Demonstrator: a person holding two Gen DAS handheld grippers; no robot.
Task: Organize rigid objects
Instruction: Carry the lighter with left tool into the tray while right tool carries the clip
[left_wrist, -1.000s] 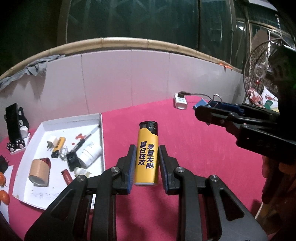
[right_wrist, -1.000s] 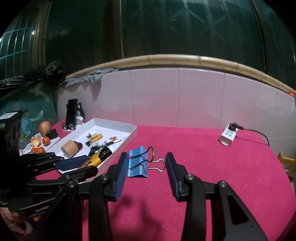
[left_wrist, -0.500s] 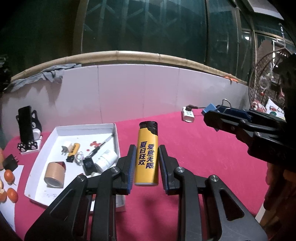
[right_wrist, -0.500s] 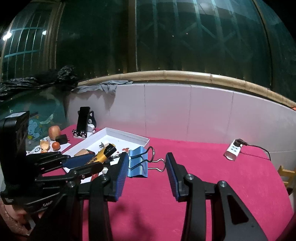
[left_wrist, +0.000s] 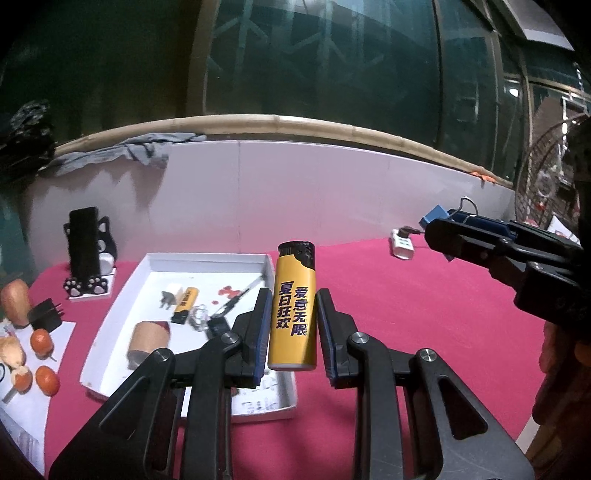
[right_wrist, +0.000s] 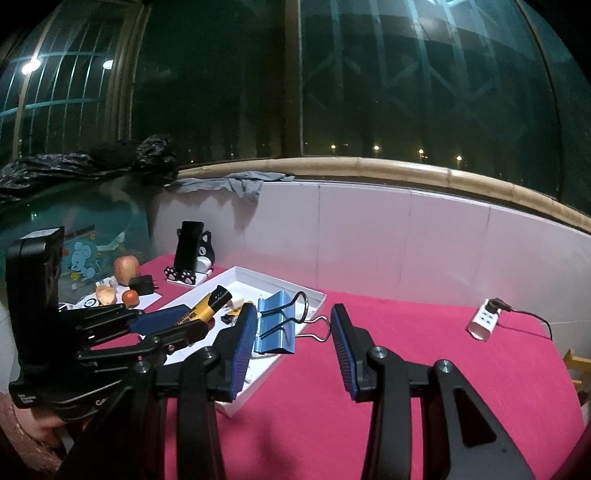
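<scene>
Left gripper (left_wrist: 291, 325): clamped on upright yellow lighter (left_wrist: 293, 310), above near edge of white tray (left_wrist: 207, 258).
Right gripper (right_wrist: 293, 350): holds blue binder clip (right_wrist: 275, 326) between its fingers, beside tray's right rim.

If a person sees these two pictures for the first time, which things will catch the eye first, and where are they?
First comes the yellow lighter with dark Chinese print, held upright between the jaws of the left gripper, in front of the white tray of small items. Next is the blue binder clip, which hangs from the right gripper with its wire handles spanning the jaws, above the bright pink tablecloth.
</scene>
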